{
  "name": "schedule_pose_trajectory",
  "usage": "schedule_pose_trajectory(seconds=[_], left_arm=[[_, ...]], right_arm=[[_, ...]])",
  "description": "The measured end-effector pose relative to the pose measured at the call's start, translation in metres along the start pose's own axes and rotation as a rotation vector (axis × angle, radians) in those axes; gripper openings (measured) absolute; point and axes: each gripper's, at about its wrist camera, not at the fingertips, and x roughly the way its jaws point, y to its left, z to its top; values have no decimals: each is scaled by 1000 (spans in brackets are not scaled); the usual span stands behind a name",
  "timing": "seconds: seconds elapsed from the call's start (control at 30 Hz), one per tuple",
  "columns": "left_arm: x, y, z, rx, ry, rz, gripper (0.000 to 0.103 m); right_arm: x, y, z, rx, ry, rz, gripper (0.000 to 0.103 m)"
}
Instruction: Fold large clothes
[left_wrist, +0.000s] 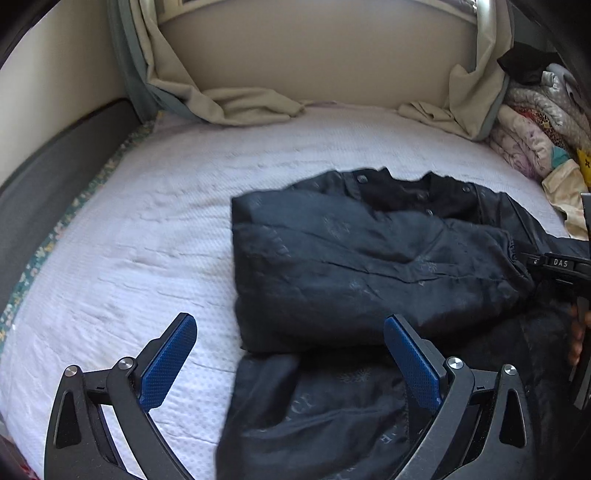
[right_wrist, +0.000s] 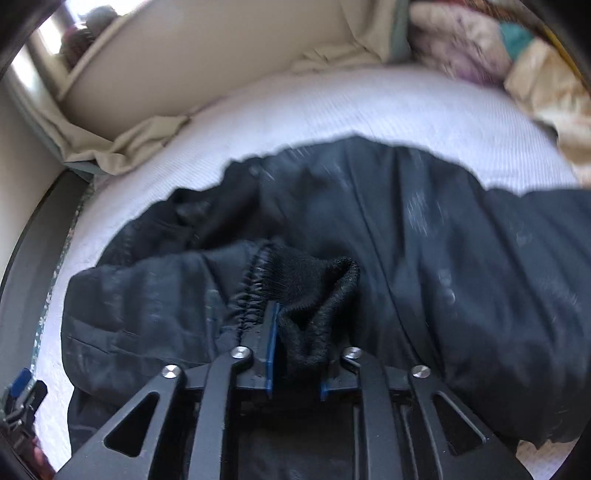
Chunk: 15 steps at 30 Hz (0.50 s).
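A dark navy jacket (left_wrist: 369, 258) lies partly folded on the white bed (left_wrist: 147, 221), one sleeve laid across its body. My left gripper (left_wrist: 291, 350) is open and empty, hovering over the jacket's near left edge. My right gripper (right_wrist: 295, 332) is shut on the black ribbed sleeve cuff (right_wrist: 317, 288) of the jacket (right_wrist: 443, 258). The right gripper also shows at the right edge of the left wrist view (left_wrist: 554, 266), at the jacket's right side.
Beige curtains (left_wrist: 229, 99) pool at the bed's far edge under a window wall. A pile of folded bedding and clothes (left_wrist: 535, 129) sits at the far right. A dark bed frame (left_wrist: 55, 166) runs along the left. The white mattress is bare on the left.
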Motion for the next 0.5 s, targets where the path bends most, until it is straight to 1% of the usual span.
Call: schedule_pose_trajectory(seconds=[0.03,0.1,0.13,0.17,0.23,0.3,0.33,0.37,0.4,0.43,0.5], left_arm=[[1,0,0,-4,3,-4,103],[0,0,2,-11,-5,-10,103],[-1,1,3,-19,-14,-18,103],[-2,2,5,-25,-19,-25,103],[-3,3,7,-40,-26,-49,100],[1,3,10,-48,-21,-68,89],[6,3,10,-54,-3,-80,87],[13,3,10,-64,15,-93,83],[20,3,9,-74,33,-100,80],[26,3,8,-79,50,-98,78],[40,2,5,-80,93,-81,69]], right_arm=[[-3,-5,1,25,15,10,24],[-17,-12,5,69,19,28,40],[-25,-14,6,78,5,23,41],[-41,-15,8,79,-33,3,42],[-64,-7,12,41,-96,-25,42],[-85,6,10,-41,-151,-30,42],[-88,12,11,-61,-152,-28,40],[-88,21,7,-99,-138,-16,27],[-82,28,3,-125,-115,-5,8],[-73,34,1,-147,-84,1,6],[-53,43,-8,-181,-43,-18,6]])
